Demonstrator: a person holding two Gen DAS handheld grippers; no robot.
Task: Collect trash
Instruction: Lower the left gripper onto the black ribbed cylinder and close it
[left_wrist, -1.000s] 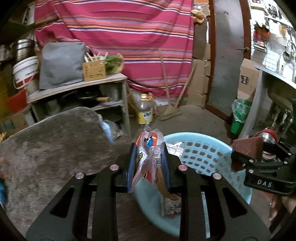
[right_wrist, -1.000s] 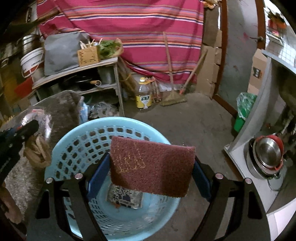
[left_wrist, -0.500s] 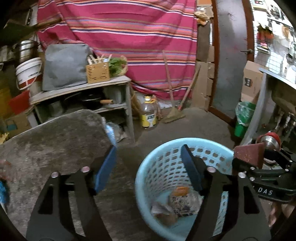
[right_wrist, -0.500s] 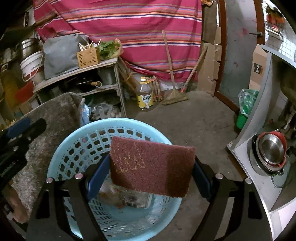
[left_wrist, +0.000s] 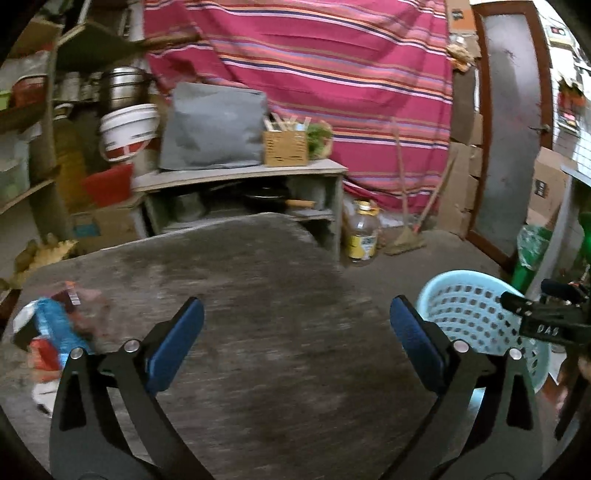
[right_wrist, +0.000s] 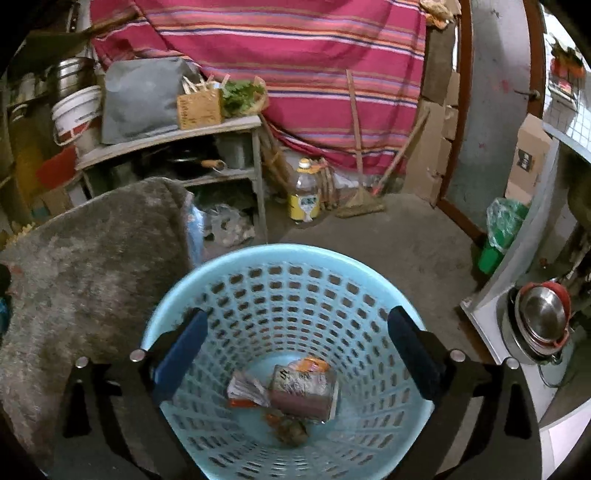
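A light blue perforated basket (right_wrist: 258, 280) stands on the floor beside the grey table. In its bottom lie a maroon scouring pad (right_wrist: 301, 402) and crumpled snack wrappers (right_wrist: 247, 389). My right gripper (right_wrist: 295, 350) is open and empty, directly above the basket. My left gripper (left_wrist: 295, 343) is open and empty over the grey table (left_wrist: 258, 295). Blue and red wrappers (left_wrist: 48, 332) lie on the table at the left, left of the gripper. The basket also shows in the left wrist view (left_wrist: 469, 306), with the right gripper (left_wrist: 546, 317) over it.
A wooden shelf unit (left_wrist: 243, 192) with a grey bag, box and greens stands behind the table. An oil bottle (right_wrist: 304, 192) and a broom (right_wrist: 360, 173) stand by the striped cloth. A metal counter with steel bowls (right_wrist: 541, 314) is at the right.
My left gripper let its wrappers fall into the basket, then swung left over the table. My right gripper opened and the maroon pad dropped into the basket.
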